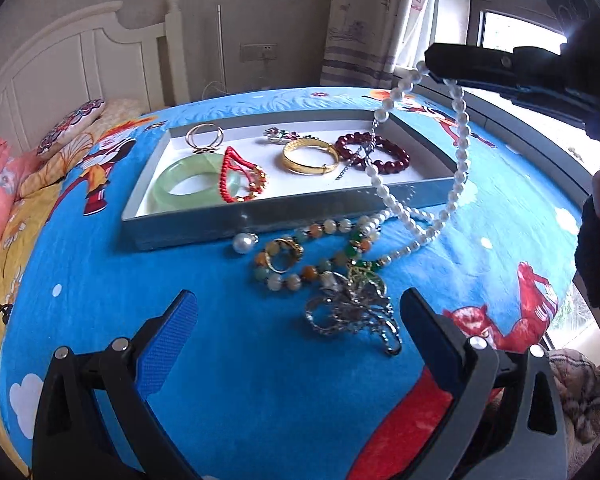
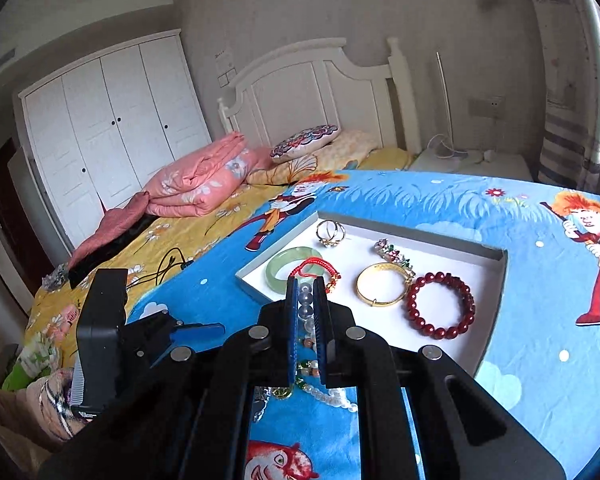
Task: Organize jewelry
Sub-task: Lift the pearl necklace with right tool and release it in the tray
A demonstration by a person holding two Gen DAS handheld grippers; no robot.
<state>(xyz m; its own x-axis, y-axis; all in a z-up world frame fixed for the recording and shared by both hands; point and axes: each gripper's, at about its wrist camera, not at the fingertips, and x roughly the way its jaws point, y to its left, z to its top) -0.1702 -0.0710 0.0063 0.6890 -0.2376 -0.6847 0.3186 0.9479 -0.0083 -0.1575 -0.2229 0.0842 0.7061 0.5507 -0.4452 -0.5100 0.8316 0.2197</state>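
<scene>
My left gripper [image 1: 296, 312] hangs with its fingers spread and empty over the blue cartoon-print blanket [image 1: 100, 280], the silver filigree brooch [image 1: 352, 312] lying just ahead between them. Farther right, my right gripper [image 2: 309, 294] has its fingers pressed together on the white pearl necklace [image 1: 456, 152]; the strand drapes down to the blanket before the shallow grey tray [image 1: 188, 228], so the tray lies beyond.
</scene>
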